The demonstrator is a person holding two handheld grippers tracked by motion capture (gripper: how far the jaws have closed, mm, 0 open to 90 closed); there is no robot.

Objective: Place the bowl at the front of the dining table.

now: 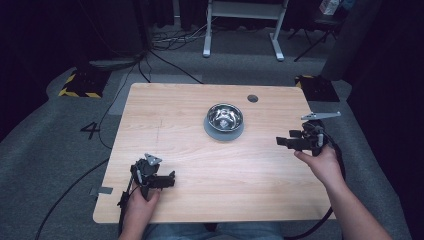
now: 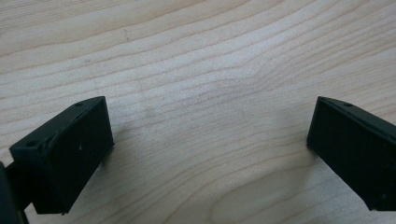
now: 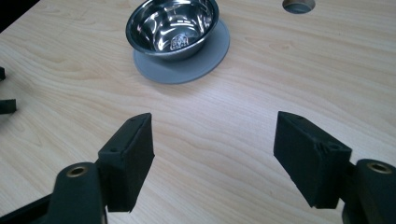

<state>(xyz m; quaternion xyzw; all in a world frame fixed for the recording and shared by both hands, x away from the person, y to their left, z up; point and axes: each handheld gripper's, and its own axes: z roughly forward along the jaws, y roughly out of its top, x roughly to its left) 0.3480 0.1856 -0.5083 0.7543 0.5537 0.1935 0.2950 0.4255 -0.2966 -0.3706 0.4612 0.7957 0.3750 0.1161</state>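
Note:
A shiny steel bowl (image 1: 224, 116) (image 3: 172, 25) stands on a round grey mat (image 1: 223, 133) (image 3: 187, 70) at the middle back of the wooden table (image 1: 190, 145). My right gripper (image 1: 283, 141) (image 3: 212, 149) is held to the right of the bowl and points at it, open, with bare wood between the jaws. Near the front left edge my left gripper (image 1: 170, 180) (image 2: 210, 140) rests low over the table, also open and holding nothing. The bowl looks empty.
A round cable hole (image 1: 252, 98) (image 3: 298, 4) sits in the table behind the bowl. Cables trail from both grippers off the front edge. Beyond the table lie grey carpet, floor cables and a white desk frame (image 1: 242, 30).

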